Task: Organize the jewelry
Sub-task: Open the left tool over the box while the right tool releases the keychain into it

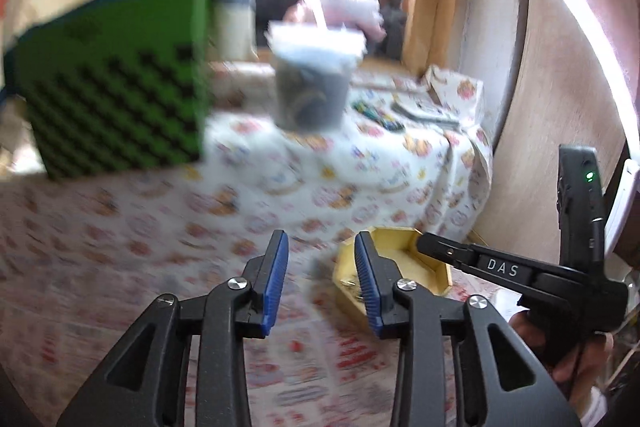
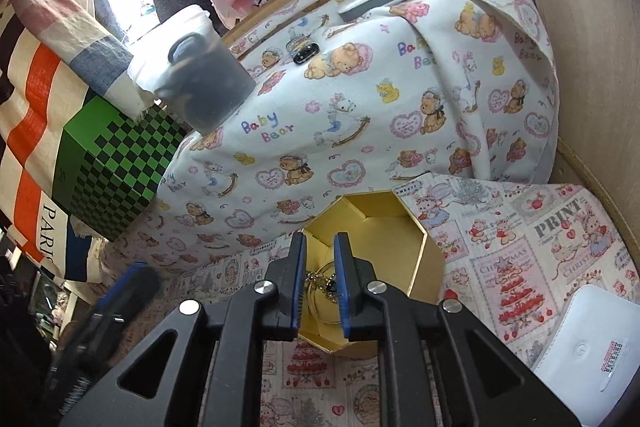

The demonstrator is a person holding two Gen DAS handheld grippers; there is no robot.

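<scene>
1. My left tongs (image 1: pixel 321 279) stand apart with a clear gap between the blue pads (image 1: pixel 275 277); nothing is between them and they touch nothing. Only the printed tablecloth (image 1: pixel 120 247) shows through the gap.
2. The left wrist view is smeared with blur, so I cannot read fine detail there.
3. My right tongs (image 2: pixel 321 285) are spread only a little, the blue pads (image 2: pixel 299 283) facing each other across a narrow slot.
4. They hang over the open gold hexagonal box (image 2: pixel 424 251), tips pointing down into it.
5. The jewelry (image 2: pixel 324 283) lies on the box floor: a thin gold hoop and a chain with a dark bead show in the slot between my right pads. The pads do not press on it; whether a tip brushes it I cannot tell.
6. From the left wrist view the same gold box (image 1: pixel 400 247) sits just right of my left tongs, with the right tongs (image 1: pixel 420 242) reaching into it from the right, and some small metal pieces on its floor.
7. My right hand (image 1: pixel 560 347) grips the black handle at the right edge of that view.
8. Behind the box, a baby-bear print cloth (image 2: pixel 360 107) covers a raised mound. A clear tub (image 2: pixel 200 75) of dark items stands on its left shoulder.
9. A green and black checkered box (image 2: pixel 108 171) stands left of the mound.
10. A white pouch (image 2: pixel 592 343) lies on the tablecloth well right of the gold box.
</scene>
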